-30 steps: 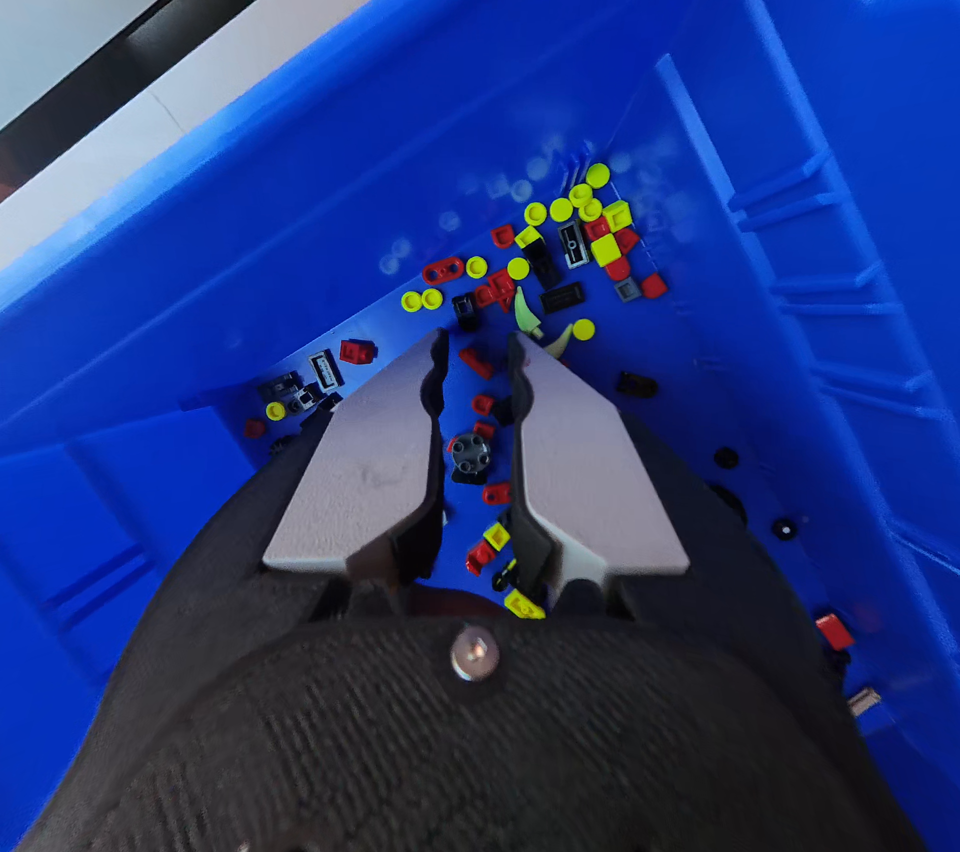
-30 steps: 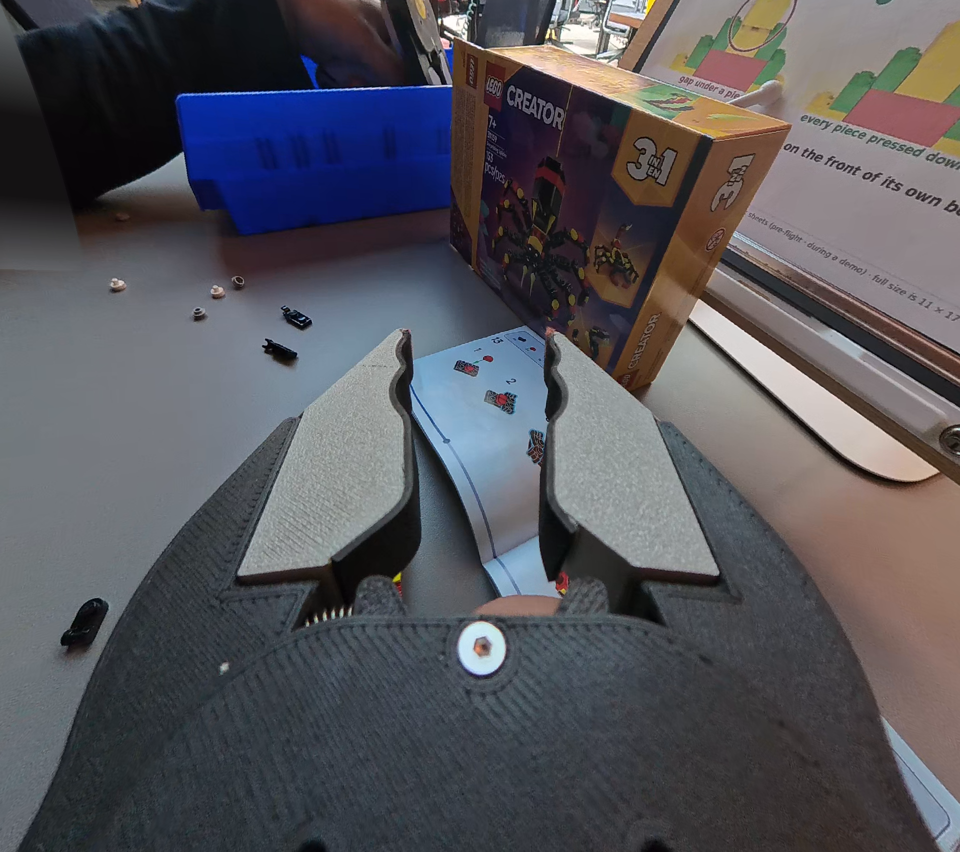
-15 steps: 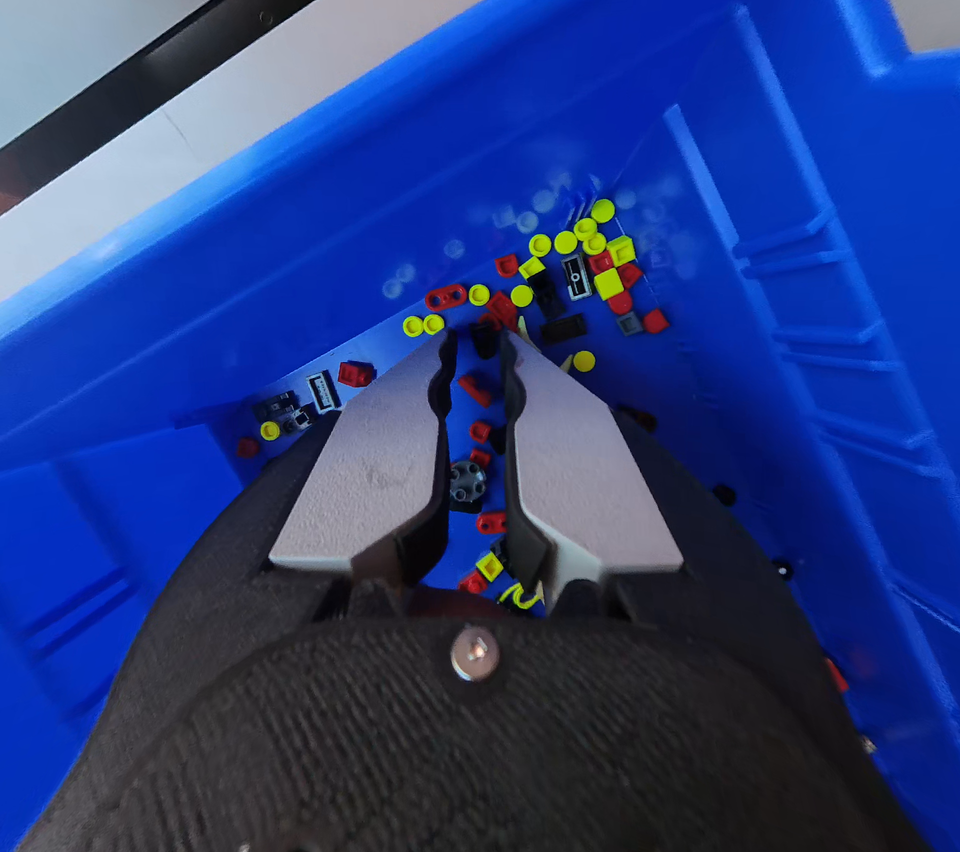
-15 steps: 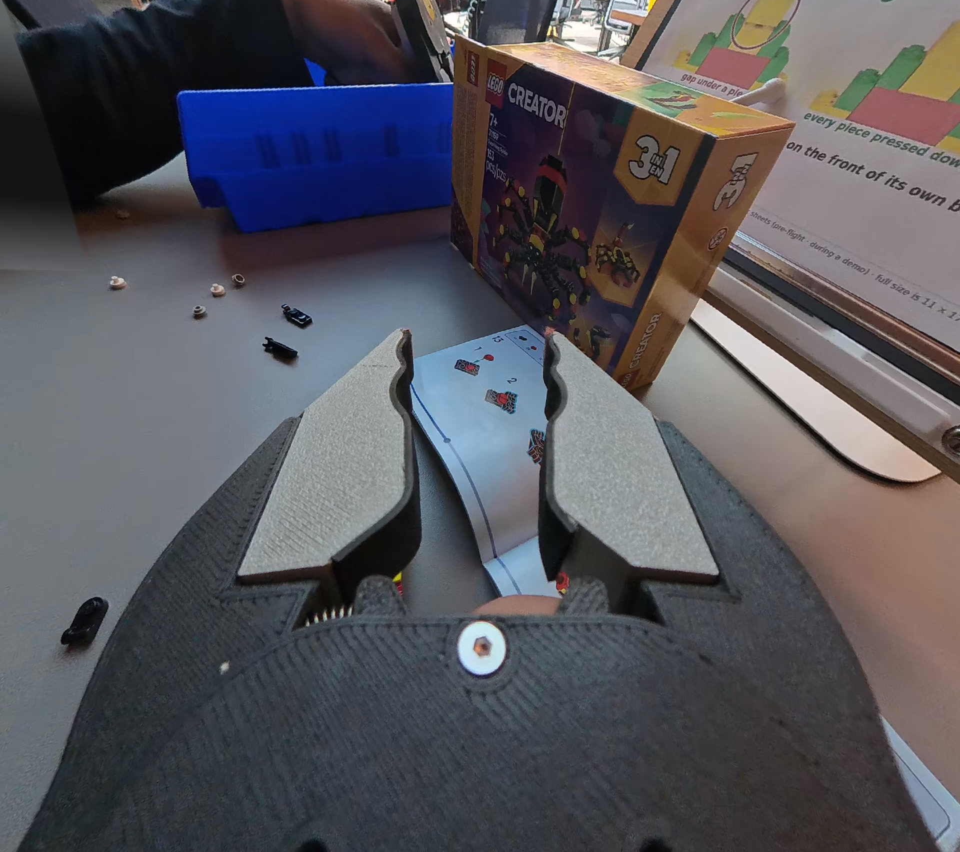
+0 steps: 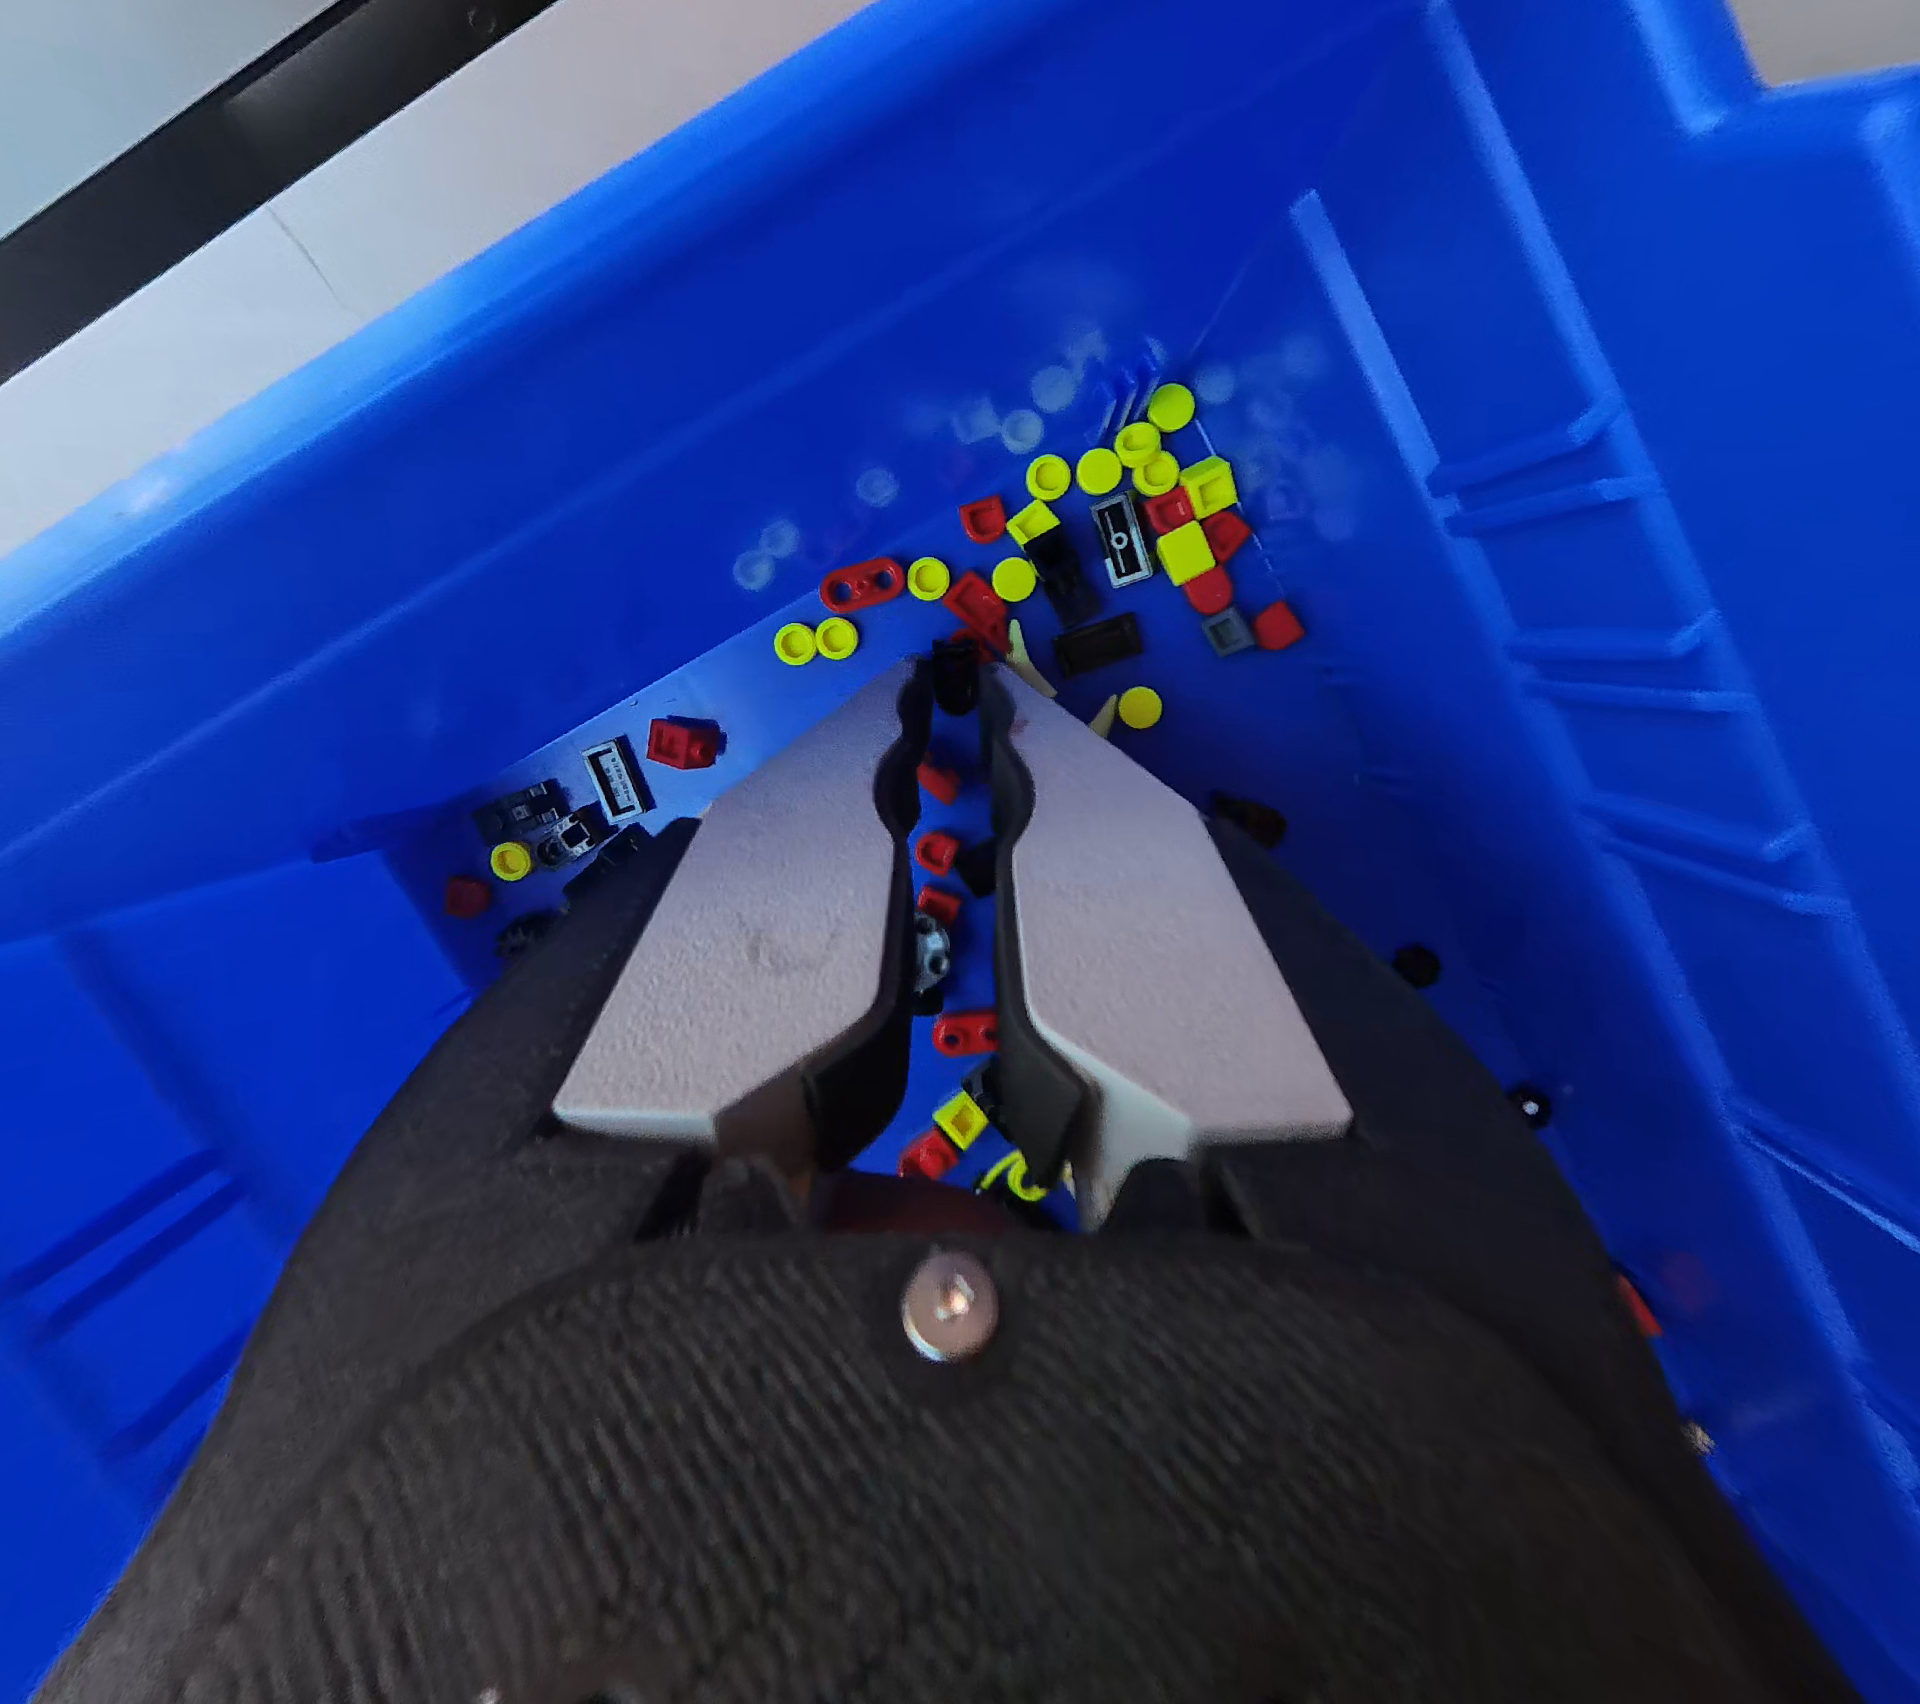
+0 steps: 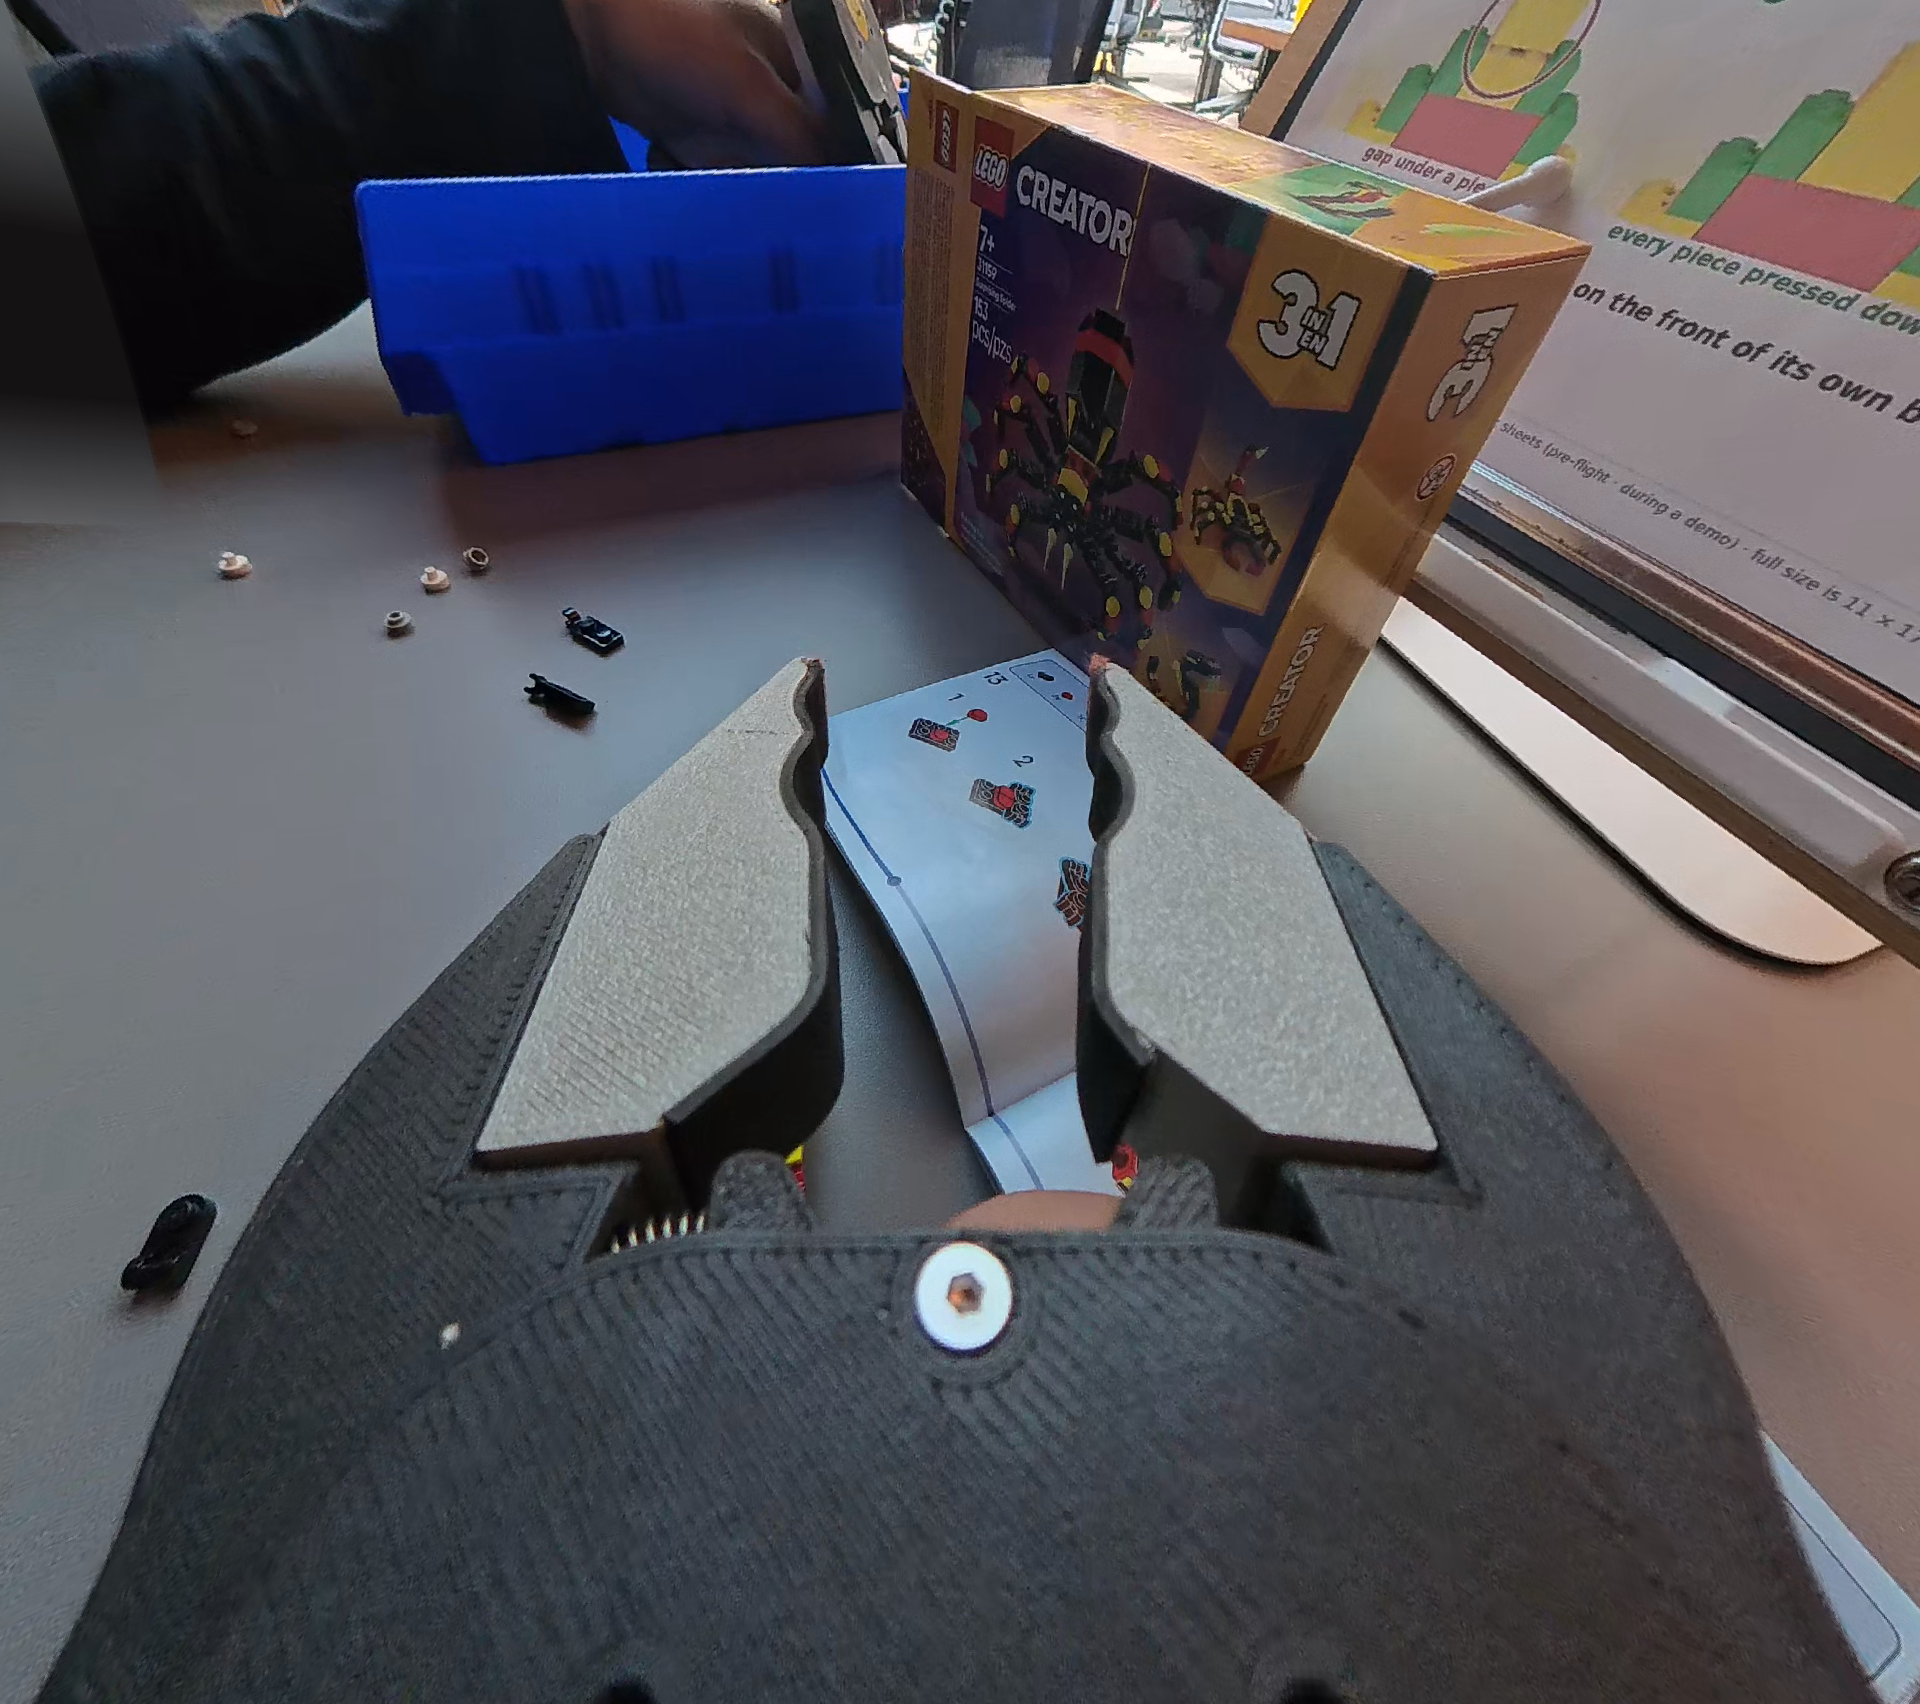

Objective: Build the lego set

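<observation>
My left gripper [image 5: 956, 686] reaches into a blue bin [image 5: 623, 407]. Its jaws are nearly closed and pinch a small black piece [image 5: 954, 665] at the tips. Loose pieces lie on the bin floor around it: yellow round studs [image 5: 1096, 470], red pieces [image 5: 681, 740] and black plates [image 5: 1096, 644]. My right gripper [image 6: 951, 688] is open and empty, low over the instruction booklet [image 6: 966, 823] on the table. The set's box [image 6: 1195, 407] stands just beyond it. The right wrist view also shows the bin [image 6: 644, 304] with the left gripper [image 6: 852, 44] in it.
Small black pieces [image 6: 592, 631] and tan round studs [image 6: 436, 579] lie on the brown table to the left, and another black piece [image 6: 166, 1239] lies near my right gripper. A printed board [image 6: 1662, 148] leans at the right. A dark sleeve [image 6: 312, 148] reaches to the bin. The left gripper's tips are roughly 35 cm from the right gripper's.
My left gripper has moved forward along the bin floor and its jaws have closed onto the small black piece. The right gripper has not moved.
</observation>
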`<act>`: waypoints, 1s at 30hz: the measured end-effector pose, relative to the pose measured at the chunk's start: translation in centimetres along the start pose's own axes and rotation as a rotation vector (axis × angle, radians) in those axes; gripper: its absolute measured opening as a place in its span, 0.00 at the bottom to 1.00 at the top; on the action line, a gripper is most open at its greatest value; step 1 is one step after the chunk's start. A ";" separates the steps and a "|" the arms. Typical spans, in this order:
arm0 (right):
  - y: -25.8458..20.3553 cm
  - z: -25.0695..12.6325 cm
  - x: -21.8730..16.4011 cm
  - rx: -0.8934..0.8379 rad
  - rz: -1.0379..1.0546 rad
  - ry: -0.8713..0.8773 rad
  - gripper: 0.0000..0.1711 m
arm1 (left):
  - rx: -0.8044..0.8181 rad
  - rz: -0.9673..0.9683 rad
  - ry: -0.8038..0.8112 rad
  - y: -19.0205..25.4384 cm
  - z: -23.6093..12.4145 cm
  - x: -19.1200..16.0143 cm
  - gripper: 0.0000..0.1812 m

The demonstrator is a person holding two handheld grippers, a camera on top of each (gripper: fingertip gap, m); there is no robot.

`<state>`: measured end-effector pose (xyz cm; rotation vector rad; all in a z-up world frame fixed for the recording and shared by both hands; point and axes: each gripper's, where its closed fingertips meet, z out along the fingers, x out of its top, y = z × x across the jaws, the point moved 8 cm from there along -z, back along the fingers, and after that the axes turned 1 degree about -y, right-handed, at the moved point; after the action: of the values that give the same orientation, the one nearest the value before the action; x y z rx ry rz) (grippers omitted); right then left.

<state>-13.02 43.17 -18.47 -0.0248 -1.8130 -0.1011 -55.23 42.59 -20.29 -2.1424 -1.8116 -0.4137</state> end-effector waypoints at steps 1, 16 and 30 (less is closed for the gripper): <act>0.0 0.0 0.0 0.001 0.001 0.000 0.27 | -0.005 0.003 0.004 0.1 -0.2 0.0 0.04; 0.0 0.0 0.0 0.005 0.004 0.003 0.27 | 0.183 0.150 0.224 3.6 -9.0 2.4 0.04; -0.4 -1.3 0.5 0.028 0.033 0.103 0.24 | -0.449 0.513 0.428 33.2 -12.4 -3.4 0.03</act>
<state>-11.97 42.61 -17.66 -0.0291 -1.7101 -0.0521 -23.35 29.27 -11.82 -2.4433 -0.9557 -1.1179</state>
